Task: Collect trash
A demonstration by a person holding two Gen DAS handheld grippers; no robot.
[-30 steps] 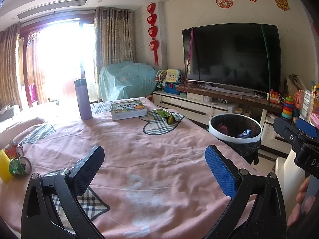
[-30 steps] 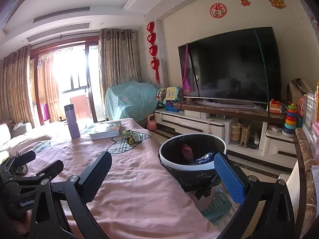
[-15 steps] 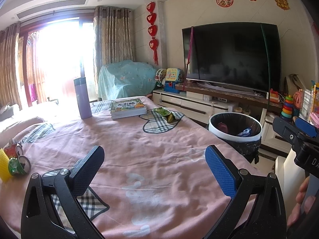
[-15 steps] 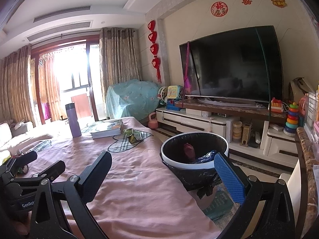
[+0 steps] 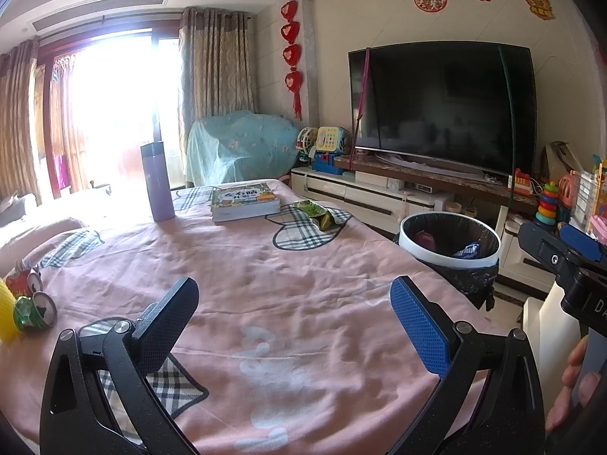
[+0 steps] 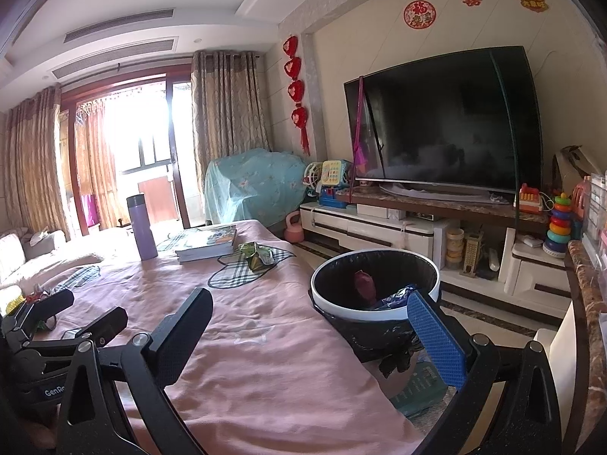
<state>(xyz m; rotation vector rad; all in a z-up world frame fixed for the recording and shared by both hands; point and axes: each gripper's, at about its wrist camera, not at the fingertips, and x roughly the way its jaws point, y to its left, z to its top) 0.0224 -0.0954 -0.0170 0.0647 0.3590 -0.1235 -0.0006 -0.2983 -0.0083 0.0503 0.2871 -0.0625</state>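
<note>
A white-rimmed trash bin lined with a black bag stands on the floor at the table's right edge; a purple item and a blue wrapper lie inside. A green snack wrapper lies on the pink tablecloth at the far side, next to a book. A crushed green can lies at the table's left edge beside a red can. My left gripper is open and empty above the near tablecloth. My right gripper is open and empty, near the bin's rim.
A purple flask and a book stand on the far table. A yellow object sits at the left edge. A TV on a low cabinet and toys lie beyond.
The right wrist view has drifted slightly, so the bin and the far objects sit a little lower and further right. The left gripper has barely moved. Both stay open.
</note>
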